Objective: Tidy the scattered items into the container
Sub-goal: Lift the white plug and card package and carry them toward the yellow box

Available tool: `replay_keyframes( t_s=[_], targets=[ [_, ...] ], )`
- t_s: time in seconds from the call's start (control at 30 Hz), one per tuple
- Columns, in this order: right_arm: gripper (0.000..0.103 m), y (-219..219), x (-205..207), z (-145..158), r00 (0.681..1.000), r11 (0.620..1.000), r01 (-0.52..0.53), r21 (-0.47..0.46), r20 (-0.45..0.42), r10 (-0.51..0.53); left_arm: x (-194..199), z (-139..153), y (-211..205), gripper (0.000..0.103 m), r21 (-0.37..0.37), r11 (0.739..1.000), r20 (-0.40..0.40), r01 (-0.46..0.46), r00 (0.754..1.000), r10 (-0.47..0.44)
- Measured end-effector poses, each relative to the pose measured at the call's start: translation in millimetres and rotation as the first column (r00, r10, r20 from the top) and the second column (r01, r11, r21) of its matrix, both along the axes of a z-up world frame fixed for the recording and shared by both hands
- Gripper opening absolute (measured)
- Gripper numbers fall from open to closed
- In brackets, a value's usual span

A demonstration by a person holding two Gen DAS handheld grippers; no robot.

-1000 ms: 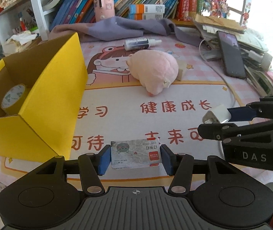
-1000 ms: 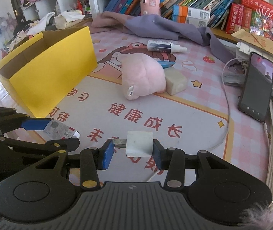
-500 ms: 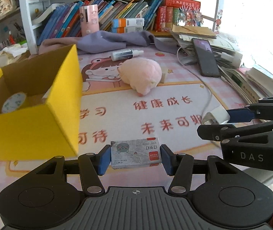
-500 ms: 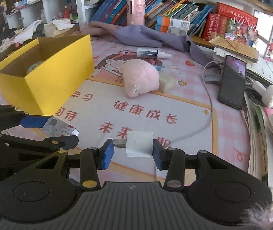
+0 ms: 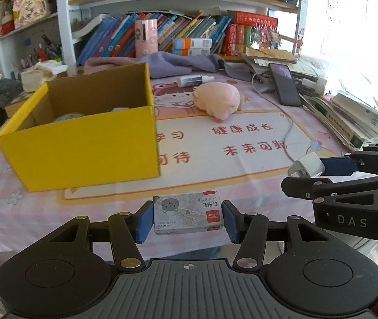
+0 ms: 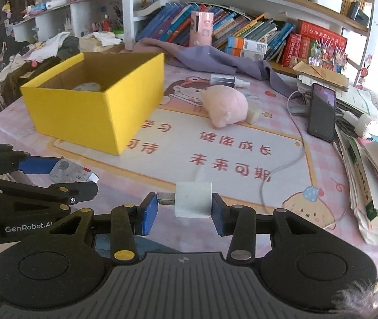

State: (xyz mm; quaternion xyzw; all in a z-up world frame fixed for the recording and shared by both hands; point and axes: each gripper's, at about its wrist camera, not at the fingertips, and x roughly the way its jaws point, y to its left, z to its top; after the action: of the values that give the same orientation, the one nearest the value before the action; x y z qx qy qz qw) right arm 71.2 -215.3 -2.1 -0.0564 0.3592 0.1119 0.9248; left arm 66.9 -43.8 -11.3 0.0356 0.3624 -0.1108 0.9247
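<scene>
Left hand-held gripper [image 5: 188, 219]: blue pads pinching a small staple box [image 5: 188, 215], grey with a cat print and a red label, held flat by its short ends. It hangs above the near edge of the worktop [image 5: 3, 212], on the near side of the yellow box [image 5: 82, 146] and apart from it.

Right hand-held gripper [image 6: 185, 211]: blue pads pinching a white charger plug [image 6: 193, 203], its metal prongs pointing toward the left pad. The white cable [image 6: 290, 159] runs from it across the mat toward the phone [image 6: 322, 111]. The plug sits well to the right of the yellow box, also on its near side.

Yellow box: open-topped cardboard container, brown inside, standing on the worktop's left half. A round pale item [image 6: 88, 87] lies on its floor; what it is cannot be told.

Pink plush toy [image 5: 217, 101]: lying on the cartoon mat [image 5: 242, 143], to the right of the yellow box and apart from it. A pale block [image 6: 254, 113] touches its far-right side.

Spray bottle [image 5: 194, 79]: lying on its side beyond the plush toy, right of the yellow box's far corner.

Purple cloth [image 5: 178, 63]: bunched behind the yellow box, against the row of books [image 5: 189, 34].

Phone: propped against stacked papers [image 6: 369, 164], far right of the yellow box.
</scene>
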Motion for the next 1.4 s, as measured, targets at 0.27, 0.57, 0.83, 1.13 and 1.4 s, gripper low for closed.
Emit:
replay_keyframes(
  t_s=[0.27, 0.57, 0.83, 1.13, 1.4],
  targets=[
    [0.040, 35.2, -30.1, 1.9, 0.999, 0.999, -0.038, 0.007, -0.003, 0.038, -32.3, 2.3, 29.0, 0.053, 0.006, 1.000, 0.002, -0.018, 1.000, 0.018],
    [0.040, 68.9, -45.2, 2.4, 0.993, 0.993, -0.119, 0.007, -0.002, 0.119, -57.5, 2.2, 63.2, 0.053, 0.004, 0.995, 0.007, -0.102, 0.995, 0.102],
    [0.040, 96.9, -49.2, 5.5, 0.981, 0.981, -0.194, 0.000, 0.011, 0.194, -68.2, 3.8, 87.3, 0.053, 0.003, 0.987, 0.012, -0.161, 0.987, 0.161],
    [0.040, 122.7, -44.3, 6.5, 0.969, 0.969, -0.246, 0.000, 0.012, 0.246, -72.3, 1.7, 108.6, 0.053, 0.010, 0.980, 0.001, -0.198, 0.980, 0.198],
    [0.040, 145.3, -38.4, 8.6, 0.959, 0.959, -0.283, -0.004, 0.025, 0.283, -71.7, 1.5, 128.3, 0.053, 0.011, 0.973, 0.003, -0.229, 0.973, 0.229]
  ],
)
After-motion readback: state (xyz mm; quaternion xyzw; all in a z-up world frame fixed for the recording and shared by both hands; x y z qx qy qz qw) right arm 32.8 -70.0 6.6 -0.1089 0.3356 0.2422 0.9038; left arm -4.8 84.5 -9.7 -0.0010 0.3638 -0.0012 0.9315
